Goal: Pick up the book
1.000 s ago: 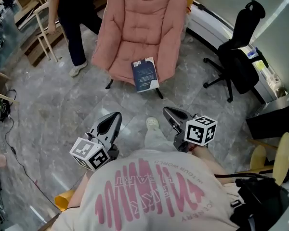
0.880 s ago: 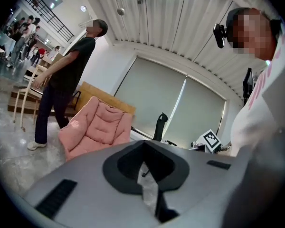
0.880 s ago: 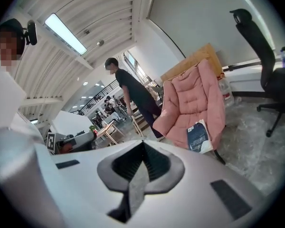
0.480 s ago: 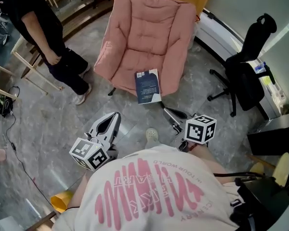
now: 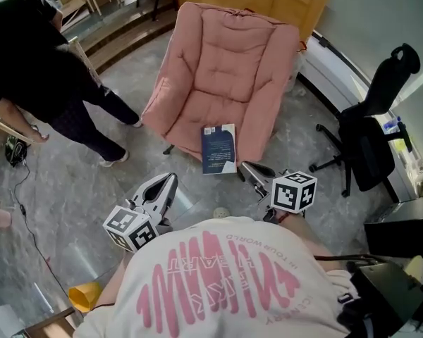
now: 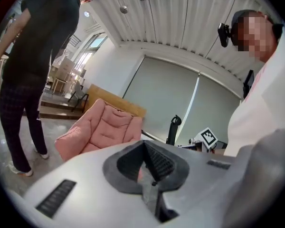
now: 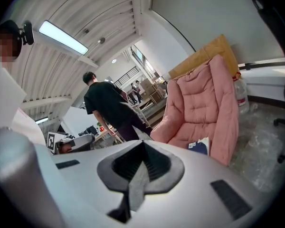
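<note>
Dark blue covers the book (image 5: 219, 148), with a small white label at one upper corner, faint pale print down the middle and a pale strip along its near edge. It lies flat at the front edge of the pink armchair's (image 5: 225, 69) seat. The left gripper (image 5: 170, 178) and the right gripper (image 5: 245, 166) hang short of it, each with jaws pressed together and nothing between them.

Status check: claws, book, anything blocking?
Both shut, empty: left claw, right claw. Untouched book on front edge of pink chair seat. Nothing between; bystander off left.
</note>
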{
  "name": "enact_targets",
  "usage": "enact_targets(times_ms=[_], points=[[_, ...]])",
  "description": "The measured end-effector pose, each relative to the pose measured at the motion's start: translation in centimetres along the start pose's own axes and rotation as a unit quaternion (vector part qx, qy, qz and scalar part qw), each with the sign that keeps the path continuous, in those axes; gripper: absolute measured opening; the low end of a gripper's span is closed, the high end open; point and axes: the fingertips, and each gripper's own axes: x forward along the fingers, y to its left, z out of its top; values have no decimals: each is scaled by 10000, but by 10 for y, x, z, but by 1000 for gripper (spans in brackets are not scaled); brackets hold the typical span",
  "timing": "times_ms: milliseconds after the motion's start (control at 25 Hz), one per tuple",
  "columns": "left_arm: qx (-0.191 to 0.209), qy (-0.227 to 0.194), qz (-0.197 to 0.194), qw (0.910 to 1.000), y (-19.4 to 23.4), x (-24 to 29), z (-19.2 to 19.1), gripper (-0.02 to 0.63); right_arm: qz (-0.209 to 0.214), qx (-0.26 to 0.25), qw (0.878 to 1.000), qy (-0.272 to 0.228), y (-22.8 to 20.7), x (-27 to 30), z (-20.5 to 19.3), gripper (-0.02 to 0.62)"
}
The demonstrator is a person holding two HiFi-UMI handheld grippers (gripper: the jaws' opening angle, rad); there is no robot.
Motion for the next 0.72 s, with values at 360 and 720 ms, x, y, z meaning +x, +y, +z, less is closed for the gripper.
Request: enact_targets(times_ms=[360, 720], points=[[-22, -6, -26, 10000, 6, 54, 1, 6, -71, -82, 9999, 111, -46, 1, 22, 8], [-116, 25, -9, 9999, 11, 86, -1, 6, -151, -13, 9998, 117, -76, -1, 34, 8]])
